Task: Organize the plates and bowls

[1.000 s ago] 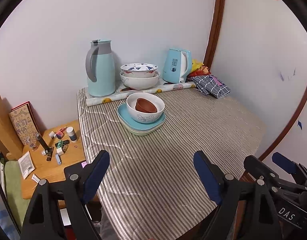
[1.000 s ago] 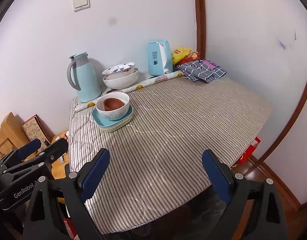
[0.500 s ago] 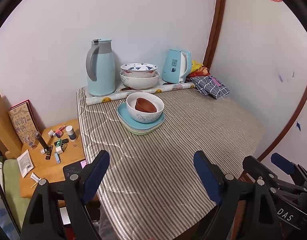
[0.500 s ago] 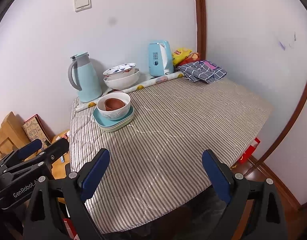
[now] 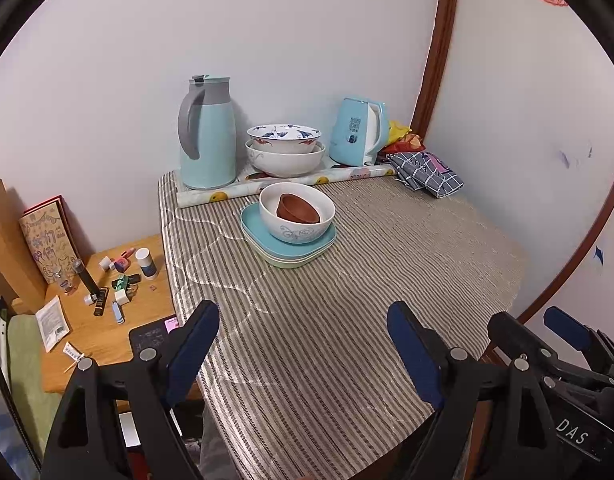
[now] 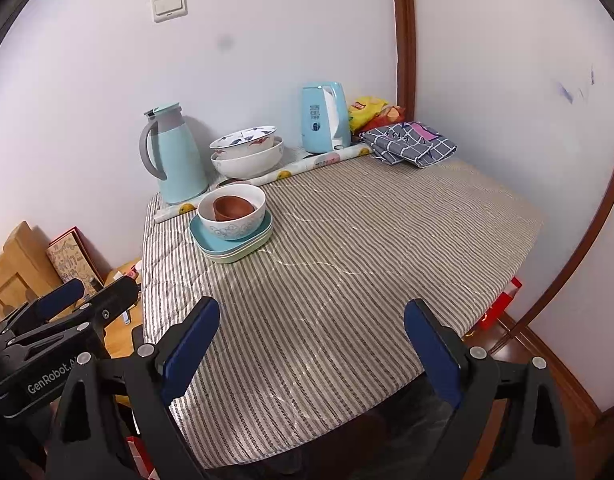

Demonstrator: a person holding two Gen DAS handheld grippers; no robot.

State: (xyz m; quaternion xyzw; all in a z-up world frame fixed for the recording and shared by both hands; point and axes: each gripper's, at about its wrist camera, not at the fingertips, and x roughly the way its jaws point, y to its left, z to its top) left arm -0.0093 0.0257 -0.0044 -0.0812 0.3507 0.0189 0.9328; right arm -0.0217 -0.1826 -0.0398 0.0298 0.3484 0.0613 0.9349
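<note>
A stack of blue and pale green plates (image 5: 291, 250) sits on the striped table, holding a white bowl (image 5: 297, 226) with a small brown bowl (image 5: 297, 209) inside. The stack also shows in the right wrist view (image 6: 235, 246). Two larger patterned bowls (image 5: 285, 152) are nested at the back by the wall. My left gripper (image 5: 303, 340) is open and empty above the table's near edge, far from the stack. My right gripper (image 6: 311, 340) is open and empty, also over the near edge.
A blue thermos jug (image 5: 207, 132), a blue electric kettle (image 5: 359, 132), a rolled mat (image 5: 283, 186), snack bags and a checked cloth (image 5: 427, 170) line the back. A low wooden side table (image 5: 103, 320) with small items stands left. The wall is at right.
Both grippers have drifted slightly; the views shifted a little. Nothing on the table has moved and both grippers stay open.
</note>
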